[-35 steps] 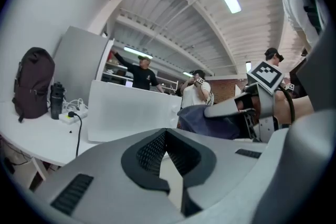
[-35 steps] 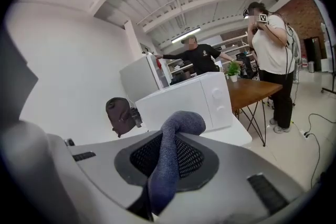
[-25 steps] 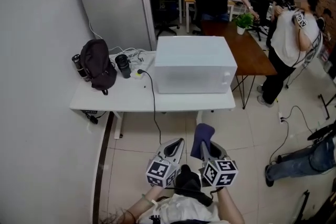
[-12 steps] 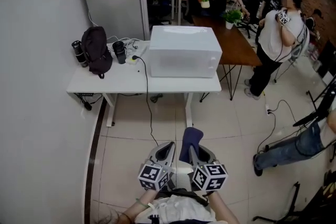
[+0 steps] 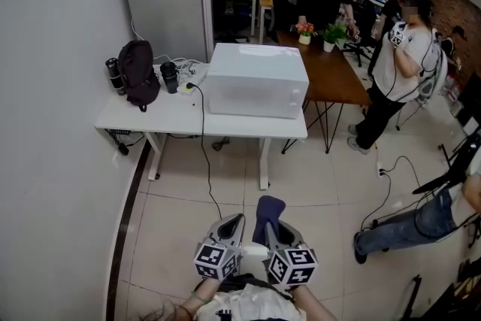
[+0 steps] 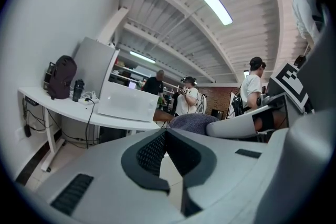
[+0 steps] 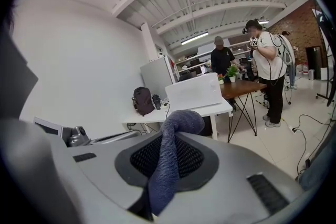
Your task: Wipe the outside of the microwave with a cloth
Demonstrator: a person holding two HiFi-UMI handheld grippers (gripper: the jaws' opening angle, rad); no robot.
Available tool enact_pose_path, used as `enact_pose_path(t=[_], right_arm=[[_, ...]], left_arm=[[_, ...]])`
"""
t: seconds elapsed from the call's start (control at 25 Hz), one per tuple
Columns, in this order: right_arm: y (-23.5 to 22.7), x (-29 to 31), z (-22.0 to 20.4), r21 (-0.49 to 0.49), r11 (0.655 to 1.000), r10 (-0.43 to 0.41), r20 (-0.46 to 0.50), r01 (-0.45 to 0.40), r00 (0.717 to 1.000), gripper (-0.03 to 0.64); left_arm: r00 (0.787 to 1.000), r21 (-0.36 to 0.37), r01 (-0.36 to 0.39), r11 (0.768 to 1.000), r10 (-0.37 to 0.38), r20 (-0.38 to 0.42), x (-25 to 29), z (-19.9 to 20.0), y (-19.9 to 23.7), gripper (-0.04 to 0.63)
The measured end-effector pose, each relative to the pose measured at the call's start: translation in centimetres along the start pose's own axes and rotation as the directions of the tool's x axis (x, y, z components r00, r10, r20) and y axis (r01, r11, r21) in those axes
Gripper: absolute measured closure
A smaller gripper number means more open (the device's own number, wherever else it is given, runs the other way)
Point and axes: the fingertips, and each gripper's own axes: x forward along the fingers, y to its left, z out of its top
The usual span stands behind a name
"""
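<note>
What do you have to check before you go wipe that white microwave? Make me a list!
1. Cloth gripped: ok. The right gripper is shut on the blue cloth.
2. Other gripper free: ok. The left gripper has its jaws together with nothing between them.
3. Near enough to wipe: not ok. The microwave on the white table stands far across the floor from both grippers.
4. Way there clear: not ok. A black cable trails from the table over the floor tiles.
5. Microwave top bare: ok. Nothing lies on it.
6. Its left side free: ok. The backpack and dark cup stand apart from it.
</note>
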Motion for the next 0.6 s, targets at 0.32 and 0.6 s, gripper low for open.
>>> enact_pose_path(t=[0.32, 0.6], right_arm=[[1.2, 0.1, -0.9, -0.019, 0.999, 0.029, -0.018, -0.029, 0.999, 0.548], [2.4, 0.6, -0.8, -0.037, 0.999, 0.036, -0.008, -0.036, 0.999, 0.548]], left_arm=[[1.000, 0.021, 0.005, 1.000, -0.005, -0.002, -0.9, 0.5, -0.8, 0.609], [1.000, 0.032, 0.008, 0.999, -0.008, 0.006, -1.3, 1.3, 0.0, 0.609]])
